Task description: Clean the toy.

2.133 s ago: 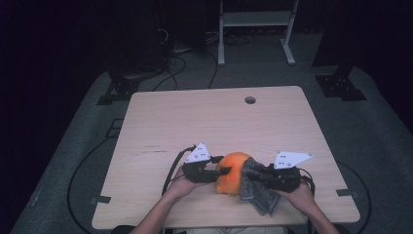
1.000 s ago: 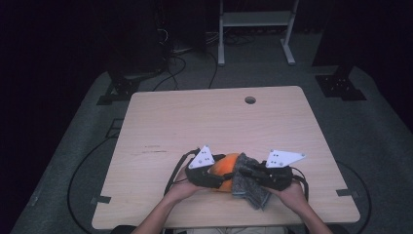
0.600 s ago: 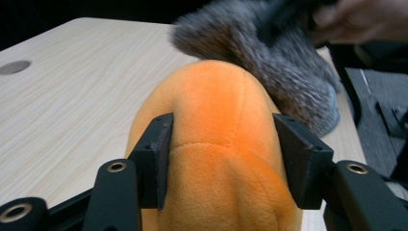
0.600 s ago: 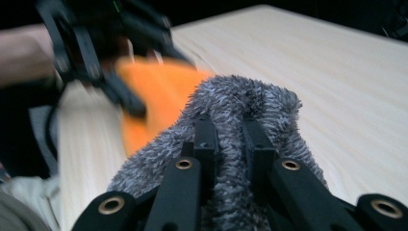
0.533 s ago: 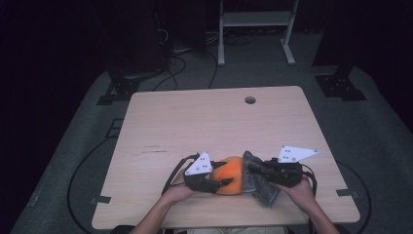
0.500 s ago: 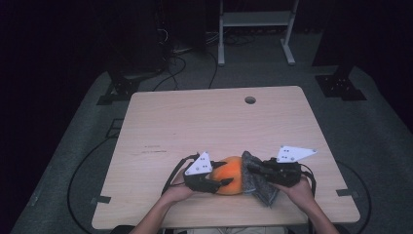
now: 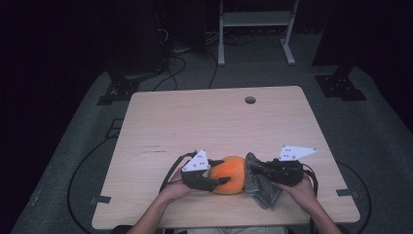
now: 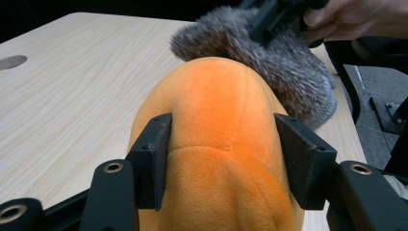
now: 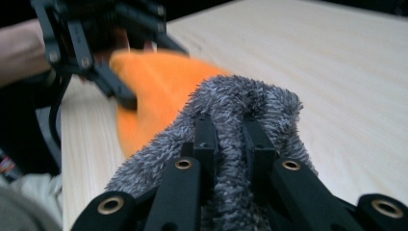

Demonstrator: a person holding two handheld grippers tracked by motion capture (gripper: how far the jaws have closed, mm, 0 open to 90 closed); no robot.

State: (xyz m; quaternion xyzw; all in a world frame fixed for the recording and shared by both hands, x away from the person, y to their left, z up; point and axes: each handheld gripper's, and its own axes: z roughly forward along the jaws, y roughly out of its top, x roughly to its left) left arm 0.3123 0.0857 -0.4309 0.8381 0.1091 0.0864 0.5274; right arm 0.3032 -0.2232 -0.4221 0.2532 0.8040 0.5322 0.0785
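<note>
I see my left gripper (image 7: 214, 183) at the near edge of the desk (image 7: 214, 122), its jaws pressed on either side of an orange plush toy (image 8: 216, 144); they have just eased open a little around it. My right gripper (image 7: 255, 168) faces it, jaws pinched nearly closed on a grey fuzzy cloth (image 9: 240, 110). The cloth touches the toy's right side and drapes onto the desk. A hand (image 7: 302, 190) holds the right gripper.

One orange plush toy (image 7: 230, 173), one grey furry cloth (image 7: 260, 186), two hand-held grippers, one table (image 7: 204, 122).
</note>
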